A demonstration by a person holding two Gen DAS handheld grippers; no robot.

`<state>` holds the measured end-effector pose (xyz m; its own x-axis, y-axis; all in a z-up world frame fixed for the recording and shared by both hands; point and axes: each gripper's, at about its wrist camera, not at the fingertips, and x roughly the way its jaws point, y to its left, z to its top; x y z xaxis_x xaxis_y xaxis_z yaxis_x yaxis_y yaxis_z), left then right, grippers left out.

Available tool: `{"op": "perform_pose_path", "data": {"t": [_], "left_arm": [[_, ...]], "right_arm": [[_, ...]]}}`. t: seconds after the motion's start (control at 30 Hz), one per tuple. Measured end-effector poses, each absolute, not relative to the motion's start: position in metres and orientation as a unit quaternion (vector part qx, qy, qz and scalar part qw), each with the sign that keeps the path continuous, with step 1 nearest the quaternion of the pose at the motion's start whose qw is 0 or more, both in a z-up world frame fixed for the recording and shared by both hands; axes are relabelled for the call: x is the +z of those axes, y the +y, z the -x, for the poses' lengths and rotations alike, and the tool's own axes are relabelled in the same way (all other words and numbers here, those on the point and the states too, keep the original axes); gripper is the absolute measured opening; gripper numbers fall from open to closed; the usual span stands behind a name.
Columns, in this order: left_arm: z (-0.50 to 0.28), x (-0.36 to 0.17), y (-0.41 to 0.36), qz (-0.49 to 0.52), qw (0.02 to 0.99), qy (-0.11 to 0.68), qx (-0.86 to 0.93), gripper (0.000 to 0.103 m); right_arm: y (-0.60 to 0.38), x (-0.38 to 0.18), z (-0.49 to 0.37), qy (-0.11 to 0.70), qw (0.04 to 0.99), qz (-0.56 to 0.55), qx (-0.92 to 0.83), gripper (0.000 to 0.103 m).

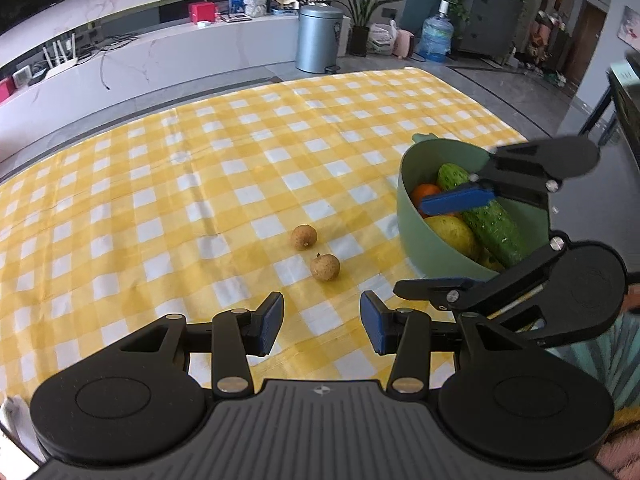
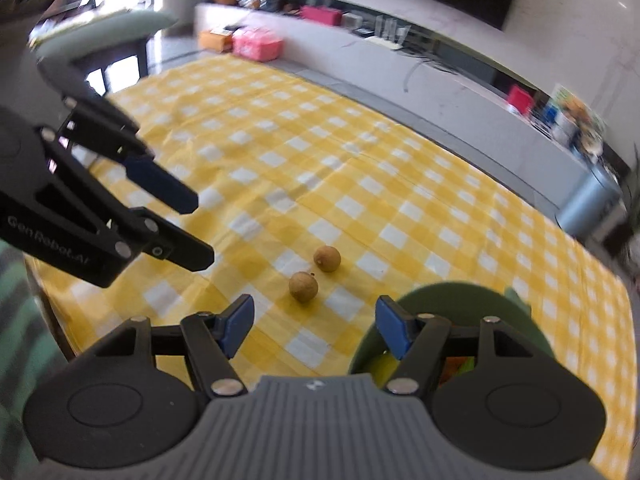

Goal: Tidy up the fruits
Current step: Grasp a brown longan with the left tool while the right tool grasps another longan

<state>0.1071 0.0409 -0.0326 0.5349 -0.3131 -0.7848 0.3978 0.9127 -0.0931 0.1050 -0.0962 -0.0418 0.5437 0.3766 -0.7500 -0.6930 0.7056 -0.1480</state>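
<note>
Left wrist view: my left gripper (image 1: 322, 322) stood open and empty; two longans (image 1: 304, 237) (image 1: 325, 267) lay mid-table, left of the green bowl (image 1: 416, 224). Right wrist view: my right gripper (image 2: 314, 330) hung open above the bowl's rim. Judged step: collecting; next, close on the nearer longan.

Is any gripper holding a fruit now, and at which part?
Nothing is held. The left gripper and right gripper are both open and empty; two longans lie on the cloth.
</note>
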Motion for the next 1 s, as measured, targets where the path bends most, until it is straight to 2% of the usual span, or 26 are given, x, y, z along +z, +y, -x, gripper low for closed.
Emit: {"op": "perform_pose_path", "data": {"t": [0.37,1.0], "left_arm": [[-0.143,-0.057,0.032,-0.019,0.859,0.468,-0.205,0.050],[-0.185,-0.105,0.018,0.023,0.842,0.504,-0.188,0.049]], "right_arm": [[-0.079,-0.052,-0.141,0.369,0.810,0.298,0.346,0.036],[-0.094,-0.063,-0.189,0.386,0.810,0.290,0.333,0.033]]}}
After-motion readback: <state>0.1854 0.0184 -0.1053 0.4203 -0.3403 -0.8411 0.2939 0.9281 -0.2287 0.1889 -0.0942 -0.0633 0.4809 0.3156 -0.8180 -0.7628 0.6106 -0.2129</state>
